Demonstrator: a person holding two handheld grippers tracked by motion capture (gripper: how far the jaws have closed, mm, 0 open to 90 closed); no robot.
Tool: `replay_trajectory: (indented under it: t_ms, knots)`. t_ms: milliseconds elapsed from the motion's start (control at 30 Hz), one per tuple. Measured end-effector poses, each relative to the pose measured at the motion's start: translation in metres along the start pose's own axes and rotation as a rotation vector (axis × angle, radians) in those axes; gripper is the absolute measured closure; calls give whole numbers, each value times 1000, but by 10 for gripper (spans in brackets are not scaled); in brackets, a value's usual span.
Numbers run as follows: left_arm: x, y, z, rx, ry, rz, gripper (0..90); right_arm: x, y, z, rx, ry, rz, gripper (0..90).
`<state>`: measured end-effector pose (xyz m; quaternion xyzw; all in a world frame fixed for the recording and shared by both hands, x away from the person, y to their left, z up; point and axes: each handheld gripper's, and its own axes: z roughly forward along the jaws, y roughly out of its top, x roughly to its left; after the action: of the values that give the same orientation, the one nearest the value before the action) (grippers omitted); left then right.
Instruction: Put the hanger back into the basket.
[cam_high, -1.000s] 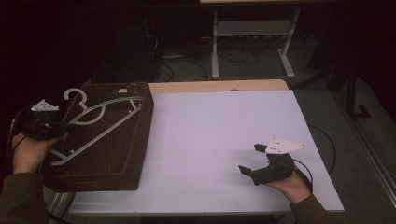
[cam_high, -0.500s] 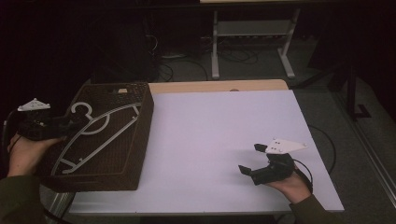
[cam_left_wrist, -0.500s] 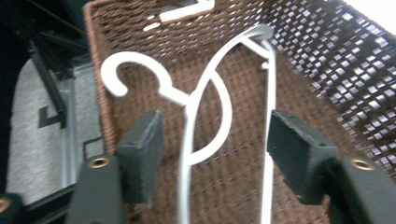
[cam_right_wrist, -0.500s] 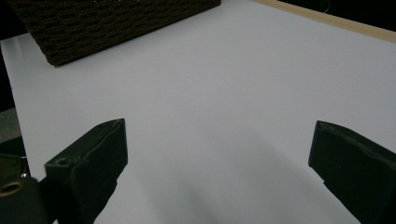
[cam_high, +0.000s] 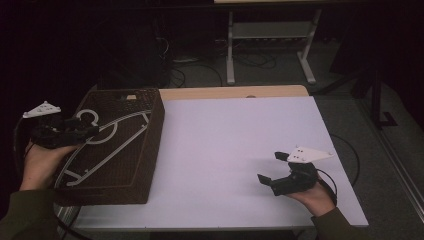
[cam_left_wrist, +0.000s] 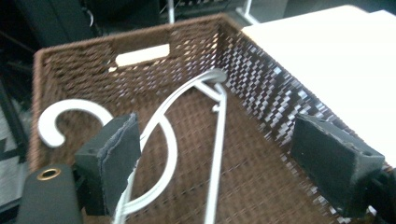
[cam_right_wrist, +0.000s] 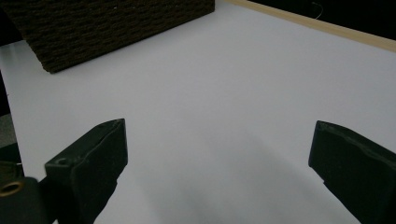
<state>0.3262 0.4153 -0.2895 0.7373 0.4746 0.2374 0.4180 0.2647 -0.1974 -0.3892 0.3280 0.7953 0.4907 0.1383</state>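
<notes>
The left gripper (cam_left_wrist: 229, 154) has its fingers (cam_left_wrist: 112, 158) spread wide apart over the brown wicker basket (cam_left_wrist: 275, 93); the white hanger (cam_left_wrist: 163, 135) lies flat on the basket floor just beyond and below them, one curved bar passing right beside one finger, though contact cannot be told; its hook (cam_high: 86, 116) curls just ahead of the fingers in the high view. The right gripper (cam_high: 273, 168) also has its fingers (cam_right_wrist: 93, 158) wide apart, with nothing between them, low over the bare white worktop (cam_high: 235, 140); the basket stands well apart beyond them.
</notes>
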Motion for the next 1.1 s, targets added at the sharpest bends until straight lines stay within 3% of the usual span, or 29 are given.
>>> replay_trajectory:
  t_ms: [233,267,433,600,833,1033,1100]
  knots:
    - [-23,8,3,-57,-55,3,113,-5,3,-3,-20,-9,1,41]
    - [-32,11,4,-71,-72,8,103,-6,4,-5,-30,-10,7,41]
    - [-48,15,7,-106,-115,13,95,-8,6,-7,-43,-12,6,41]
    - [-73,17,12,-146,-166,25,95,-11,10,-8,-62,-13,5,40]
    - [-101,15,18,-200,-225,35,91,-14,14,-9,-88,-17,17,37]
    - [-116,7,26,-237,-271,24,86,-16,17,-10,-96,-19,21,37]
    - [-119,6,30,-228,-288,28,86,-16,17,-10,-98,-23,24,37]
